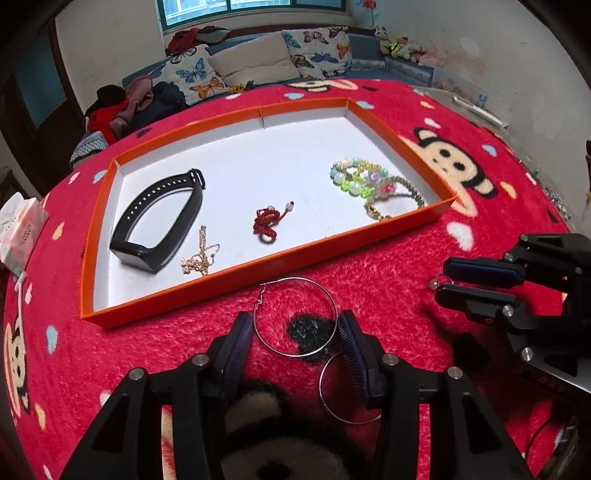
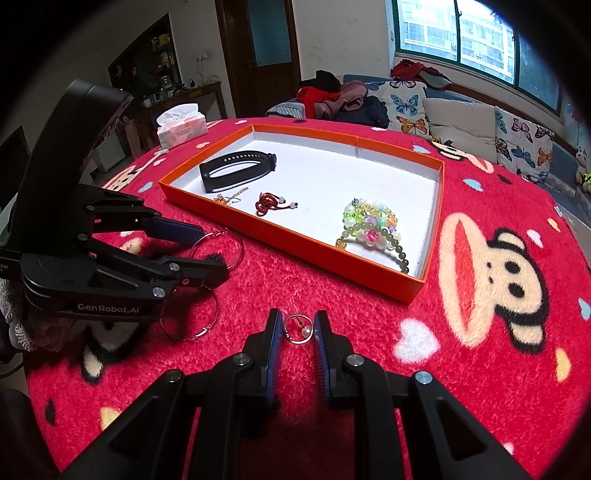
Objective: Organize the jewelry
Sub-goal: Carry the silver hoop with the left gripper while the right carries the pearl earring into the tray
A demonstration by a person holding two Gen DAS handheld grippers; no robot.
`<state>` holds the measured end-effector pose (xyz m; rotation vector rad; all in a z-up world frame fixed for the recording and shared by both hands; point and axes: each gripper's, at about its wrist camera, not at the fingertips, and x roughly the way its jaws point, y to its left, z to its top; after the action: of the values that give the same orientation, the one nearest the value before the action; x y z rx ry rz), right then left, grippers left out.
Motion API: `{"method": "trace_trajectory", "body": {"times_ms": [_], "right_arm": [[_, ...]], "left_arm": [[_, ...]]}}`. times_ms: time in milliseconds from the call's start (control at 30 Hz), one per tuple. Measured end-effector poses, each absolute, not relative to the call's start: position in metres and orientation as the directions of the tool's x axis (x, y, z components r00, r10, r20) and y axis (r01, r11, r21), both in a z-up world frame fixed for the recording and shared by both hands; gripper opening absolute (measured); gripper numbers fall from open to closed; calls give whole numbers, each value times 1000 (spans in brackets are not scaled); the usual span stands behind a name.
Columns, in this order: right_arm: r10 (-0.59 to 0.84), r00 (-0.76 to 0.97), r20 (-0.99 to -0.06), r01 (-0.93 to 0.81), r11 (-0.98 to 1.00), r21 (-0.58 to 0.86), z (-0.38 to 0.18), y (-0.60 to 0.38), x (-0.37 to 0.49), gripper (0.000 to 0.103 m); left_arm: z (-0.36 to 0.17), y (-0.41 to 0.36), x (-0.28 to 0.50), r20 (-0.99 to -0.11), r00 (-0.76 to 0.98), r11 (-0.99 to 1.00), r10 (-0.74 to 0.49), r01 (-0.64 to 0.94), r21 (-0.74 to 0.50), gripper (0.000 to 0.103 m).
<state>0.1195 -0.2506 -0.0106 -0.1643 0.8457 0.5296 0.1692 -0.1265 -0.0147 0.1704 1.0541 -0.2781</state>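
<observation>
Your left gripper (image 1: 295, 334) has its jaws wide apart around the large hoop earring (image 1: 295, 317); your right gripper (image 2: 298, 328) brackets the pearl ring (image 2: 298, 329), jaws parted, neither clamped.

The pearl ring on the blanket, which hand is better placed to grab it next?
Right. The right gripper already straddles the pearl ring, fingers open on either side. The left gripper sits around the big hoop earring instead.

A sofa (image 1: 258, 62) with butterfly cushions (image 2: 406, 107) sits under daylit windows (image 2: 461, 29), beside a dark door (image 2: 266, 55).
</observation>
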Motion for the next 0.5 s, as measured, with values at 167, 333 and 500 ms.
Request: {"method": "trace_trajectory", "body": {"times_ms": [167,333,500], "right_arm": [[394,556,-732,-522,851,61,-3,-247,114,20],[398,561,-726,-532,845,53,2,-242,114,20],[400,572,-717,-523,850,57,9,-241,120,20]], "left_arm": [[2,-118,163,-855,489,953,-172,304,-18,51],[19,-107,159,-837,512,954,-195,298,-40,51],[35,-91,164,-815,548,962,-187,269,-40,51]]}}
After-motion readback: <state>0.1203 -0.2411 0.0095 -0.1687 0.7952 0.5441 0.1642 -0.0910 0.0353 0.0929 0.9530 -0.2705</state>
